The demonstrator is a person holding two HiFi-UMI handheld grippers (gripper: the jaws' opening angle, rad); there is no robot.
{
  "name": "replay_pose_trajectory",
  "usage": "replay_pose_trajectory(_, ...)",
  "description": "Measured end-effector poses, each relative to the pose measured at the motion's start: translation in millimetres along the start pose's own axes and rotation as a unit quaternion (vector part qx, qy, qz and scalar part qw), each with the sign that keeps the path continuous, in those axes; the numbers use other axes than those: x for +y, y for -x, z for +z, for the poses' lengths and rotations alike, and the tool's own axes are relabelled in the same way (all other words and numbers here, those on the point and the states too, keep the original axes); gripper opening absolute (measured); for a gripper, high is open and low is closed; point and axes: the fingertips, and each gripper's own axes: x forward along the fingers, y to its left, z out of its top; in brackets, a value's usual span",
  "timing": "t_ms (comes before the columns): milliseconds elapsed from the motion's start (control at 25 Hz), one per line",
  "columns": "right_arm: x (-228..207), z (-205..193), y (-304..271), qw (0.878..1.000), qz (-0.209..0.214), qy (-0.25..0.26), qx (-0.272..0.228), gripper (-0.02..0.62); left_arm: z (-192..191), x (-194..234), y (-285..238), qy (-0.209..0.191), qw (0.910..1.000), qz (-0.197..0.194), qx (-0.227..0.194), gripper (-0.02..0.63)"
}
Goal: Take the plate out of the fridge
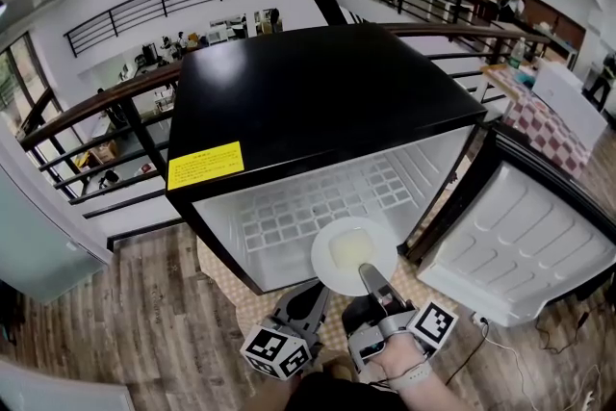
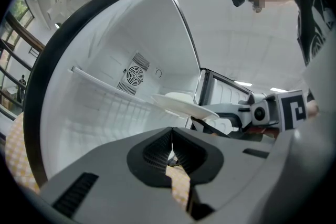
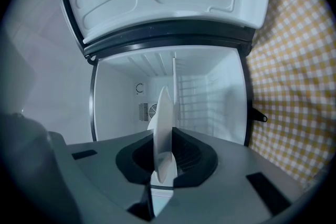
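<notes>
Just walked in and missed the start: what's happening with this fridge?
A person works two handheld grippers at an open fridge. The right gripper is shut on the rim of a white plate, holding it at the fridge's mouth. The left gripper is shut and empty, beside it.

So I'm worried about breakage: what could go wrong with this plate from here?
The right gripper pinches the plate only by its near rim, so it could tilt or slip out. Swung to the right, it could knock the open door. The left gripper is shut and empty, giving no support underneath.
</notes>
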Motion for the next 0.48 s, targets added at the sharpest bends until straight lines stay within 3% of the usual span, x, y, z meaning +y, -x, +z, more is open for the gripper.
replay_pose_trajectory(480, -5.4, -2.9, 10.3, 1.000, -0.009, 0.002, 0.004, 0.052, -2.9, 1.1, -2.3, -0.005, 1.0000, 0.006, 0.004, 0.009)
